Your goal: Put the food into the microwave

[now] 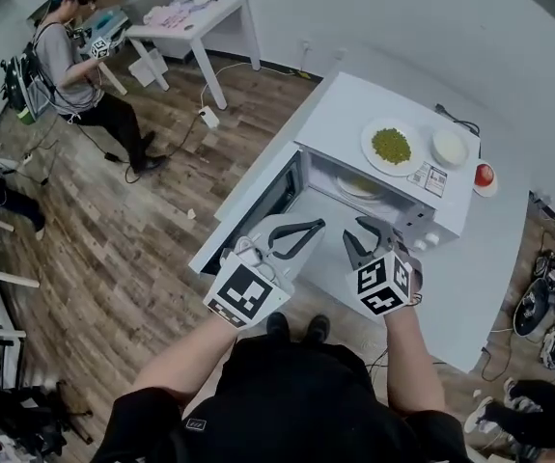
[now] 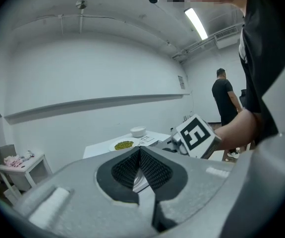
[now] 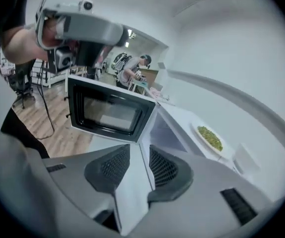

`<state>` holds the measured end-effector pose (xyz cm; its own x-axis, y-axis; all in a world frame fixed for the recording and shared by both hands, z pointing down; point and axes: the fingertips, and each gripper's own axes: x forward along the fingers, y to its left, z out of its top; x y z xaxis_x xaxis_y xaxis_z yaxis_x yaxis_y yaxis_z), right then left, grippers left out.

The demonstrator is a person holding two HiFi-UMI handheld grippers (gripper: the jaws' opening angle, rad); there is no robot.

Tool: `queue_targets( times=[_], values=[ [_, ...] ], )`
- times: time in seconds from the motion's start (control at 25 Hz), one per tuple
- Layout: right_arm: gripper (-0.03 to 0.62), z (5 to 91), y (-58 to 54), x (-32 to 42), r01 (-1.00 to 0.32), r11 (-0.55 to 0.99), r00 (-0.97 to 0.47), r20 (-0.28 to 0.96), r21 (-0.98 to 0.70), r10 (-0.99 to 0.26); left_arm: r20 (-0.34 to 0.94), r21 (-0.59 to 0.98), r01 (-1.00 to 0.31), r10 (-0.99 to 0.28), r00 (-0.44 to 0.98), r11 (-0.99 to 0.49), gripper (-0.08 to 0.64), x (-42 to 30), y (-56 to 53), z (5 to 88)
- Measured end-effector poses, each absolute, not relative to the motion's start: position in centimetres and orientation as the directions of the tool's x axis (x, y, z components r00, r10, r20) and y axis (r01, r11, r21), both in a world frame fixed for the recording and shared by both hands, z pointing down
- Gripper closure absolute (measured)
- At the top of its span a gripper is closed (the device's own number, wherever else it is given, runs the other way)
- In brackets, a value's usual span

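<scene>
A white plate of green food (image 1: 391, 146) sits on top of the white microwave (image 1: 354, 104), with a white bowl (image 1: 450, 147) beside it. The microwave door (image 1: 253, 205) hangs open to the left, and a glass turntable (image 1: 359, 186) shows inside. Both grippers hover in front of the open cavity, clear of the food. My left gripper (image 1: 318, 225) is shut with nothing in it; its pads meet at the tip (image 2: 140, 150). My right gripper (image 1: 374, 228) is open and empty, a gap showing between its pads (image 3: 140, 148). The right gripper view shows the door (image 3: 110, 110) and the food (image 3: 210, 138).
A red round thing (image 1: 485, 175) lies on the white table right of the microwave. A person (image 1: 69, 56) stands at a small white table (image 1: 200, 13) at the back left. Cables cross the wooden floor (image 1: 113, 220). Bags (image 1: 547, 307) lie at the right.
</scene>
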<state>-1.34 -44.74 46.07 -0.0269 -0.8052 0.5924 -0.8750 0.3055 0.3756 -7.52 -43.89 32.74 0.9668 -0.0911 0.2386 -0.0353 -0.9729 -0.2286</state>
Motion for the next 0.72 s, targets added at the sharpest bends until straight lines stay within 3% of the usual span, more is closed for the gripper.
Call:
queue_targets(
  times=[0.16,0.24,0.36,0.52,0.6,0.72],
  values=[
    [0.472,42.3,-41.9,-2.7,-0.913,0.299,-0.12,0.516,0.278,-0.848,0.222,-0.199,-0.041,-0.086,0.971,-0.979,0.552,-8.4,-41.8,32.1],
    [0.486,40.5,-40.7,-4.1,-0.941,0.302,-0.205,0.452,0.154,-0.868,0.214,-0.162,-0.035,-0.07,0.974,-0.986,0.552,-8.9,-40.8,32.2],
    [0.521,37.6,-39.5,-6.0,-0.944,0.317,-0.331,0.3,-0.097,-0.895,0.196,-0.12,-0.033,-0.057,0.979,-0.992,0.552,-9.7,-39.9,32.0],
    [0.55,33.6,-37.6,-8.0,-0.855,0.373,-0.423,0.067,-0.361,-0.904,0.143,-0.029,-0.038,-0.042,0.989,-0.999,0.552,-11.0,-39.5,30.7],
    [0.558,31.5,-36.8,-9.1,-0.826,0.41,-0.439,-0.016,-0.388,-0.899,0.131,-0.018,-0.031,-0.034,0.991,-0.999,0.552,-11.7,-39.3,30.0],
    [0.566,30.2,-36.3,-10.4,-0.862,0.404,-0.419,-0.017,-0.305,-0.908,0.109,-0.002,-0.031,-0.031,0.994,-1.0,0.552,-13.0,-39.3,29.0]
  ],
)
